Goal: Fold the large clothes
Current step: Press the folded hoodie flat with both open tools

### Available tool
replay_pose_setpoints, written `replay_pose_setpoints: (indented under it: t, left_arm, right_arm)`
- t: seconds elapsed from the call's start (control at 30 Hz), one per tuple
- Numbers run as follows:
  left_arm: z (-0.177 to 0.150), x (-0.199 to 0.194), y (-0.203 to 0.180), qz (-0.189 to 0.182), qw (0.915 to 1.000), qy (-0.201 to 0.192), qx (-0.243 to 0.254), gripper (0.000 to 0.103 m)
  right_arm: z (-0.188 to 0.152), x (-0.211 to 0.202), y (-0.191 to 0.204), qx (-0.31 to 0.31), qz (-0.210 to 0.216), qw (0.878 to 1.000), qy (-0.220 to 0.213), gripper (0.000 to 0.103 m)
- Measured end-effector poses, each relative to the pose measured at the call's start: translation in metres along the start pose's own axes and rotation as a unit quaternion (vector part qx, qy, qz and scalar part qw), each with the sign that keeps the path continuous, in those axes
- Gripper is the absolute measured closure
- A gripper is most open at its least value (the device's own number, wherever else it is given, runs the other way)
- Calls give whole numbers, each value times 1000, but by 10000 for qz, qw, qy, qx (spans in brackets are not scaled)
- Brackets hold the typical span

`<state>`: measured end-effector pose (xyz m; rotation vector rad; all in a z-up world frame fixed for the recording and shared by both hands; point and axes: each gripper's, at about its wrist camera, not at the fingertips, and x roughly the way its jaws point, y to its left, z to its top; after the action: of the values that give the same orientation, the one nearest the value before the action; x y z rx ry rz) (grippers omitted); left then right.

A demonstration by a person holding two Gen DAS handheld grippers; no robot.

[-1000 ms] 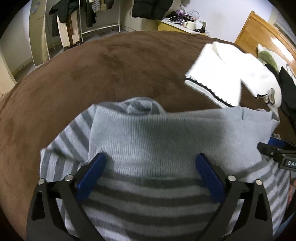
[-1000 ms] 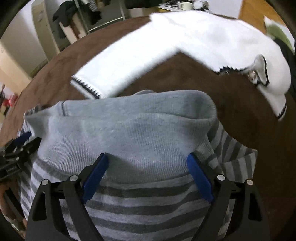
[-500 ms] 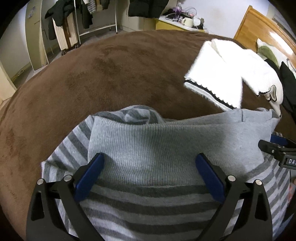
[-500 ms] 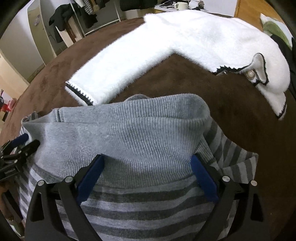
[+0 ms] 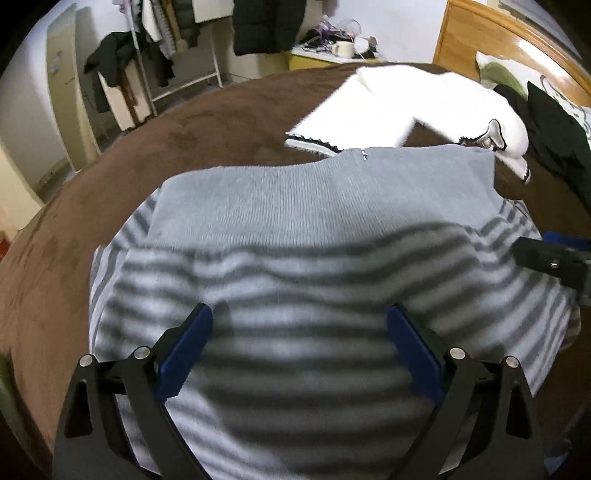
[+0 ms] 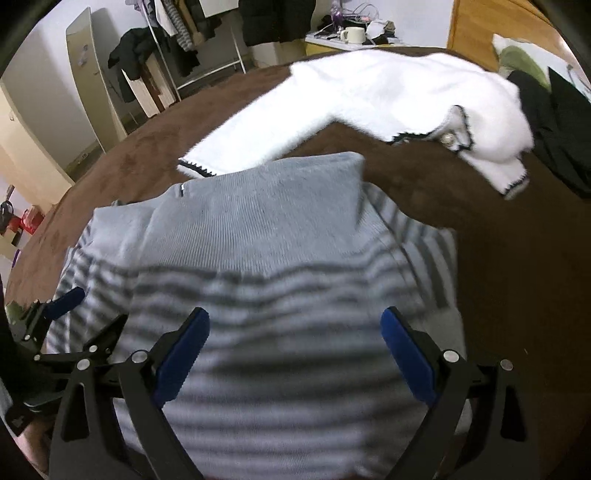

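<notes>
My left gripper and right gripper both stand with jaws spread wide, gripping nothing, poised side by side over the striped grey sweater. It lies folded on the brown bedspread, its far edge overlapping the white cardigan.

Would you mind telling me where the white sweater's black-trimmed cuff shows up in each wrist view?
Left wrist: black-trimmed cuff sits upper centre, just beyond the striped sweater's grey hem.
Right wrist: cuff sits left of centre, likewise at that hem.
Shared landmark: the cream mug on the yellow nightstand.
</notes>
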<state>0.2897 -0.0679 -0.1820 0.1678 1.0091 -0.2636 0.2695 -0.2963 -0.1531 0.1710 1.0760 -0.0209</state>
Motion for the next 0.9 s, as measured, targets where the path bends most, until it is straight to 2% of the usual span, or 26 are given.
replay_pose_setpoints:
  t: [0.2,0.37,0.47,0.57,0.67,0.73,0.83,0.9]
  left_arm:
    - [-22,-25,-3,-88,9996,-50,-257,10]
    - [-40,-45,-8,-133,9988,-271,-382,11]
    - [-47,-44,-8,-184,9984,-198,-494,11]
    - [-54,-36,-9,-183,9987,-74,-461,11]
    - [-62,-18,-9,-132,9992,169,-352,7]
    - [-64,-12,-6,-198,9990,165,-370,6]
    - [-65,-8,-7,-171,9994,145,-279,6]
    - [-65,-7,-9,-143,9995,139,-235,5]
  right_arm:
    - [-35,-37,-31,612,214,9978,-137,10]
    - [-68,-52,-68,1444,597,9875,-202,10]
    - [-93,-49,-96,2271,1123,9671,-230,10]
    - [-110,-40,-112,2806,1493,9478,-268,10]
    - [-121,-27,-122,3230,1961,9253,-324,10]
    - [-127,-18,-129,3480,2216,9104,-312,11]
    - [-136,1,-134,3903,2624,8818,-356,12]
    - [-139,8,-136,4105,2756,8682,-428,13]
